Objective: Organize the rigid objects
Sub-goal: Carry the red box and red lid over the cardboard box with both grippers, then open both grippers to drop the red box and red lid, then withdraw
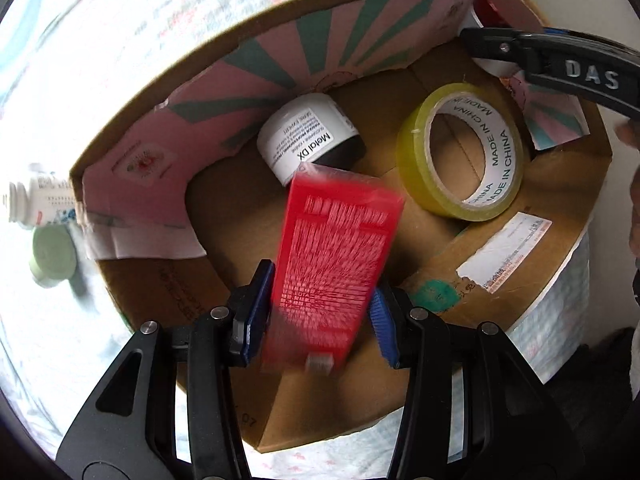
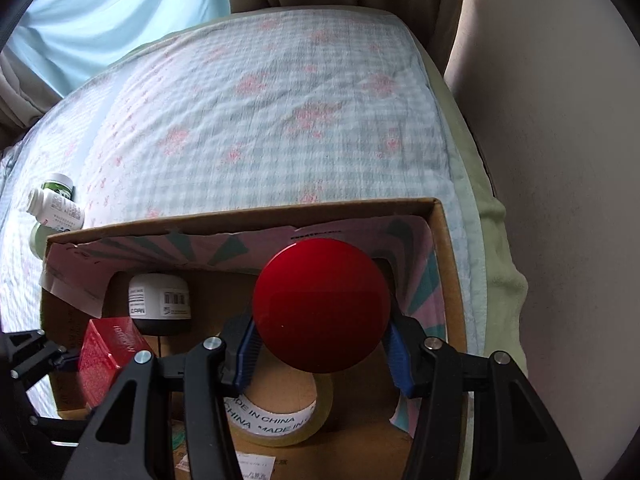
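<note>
My left gripper [image 1: 320, 312] is shut on a red box [image 1: 332, 264] and holds it over the open cardboard box [image 1: 552, 248], tilted and blurred. Inside the cardboard box lie a white jar with a black base [image 1: 308, 136] and a yellow tape roll [image 1: 460, 152]. My right gripper [image 2: 322, 356] is shut on a jar with a round red lid [image 2: 322, 306], held above the cardboard box [image 2: 240, 216] over the tape roll [image 2: 280, 424]. The red box [image 2: 108, 356] and the white jar [image 2: 160, 300] show at the left of the right wrist view.
The cardboard box stands on a bed with a pale checked cover [image 2: 280, 120]. A white pill bottle [image 1: 38, 200] and a green round jar [image 1: 54, 256] lie on the cover left of the box. A wall [image 2: 560, 160] runs along the right side.
</note>
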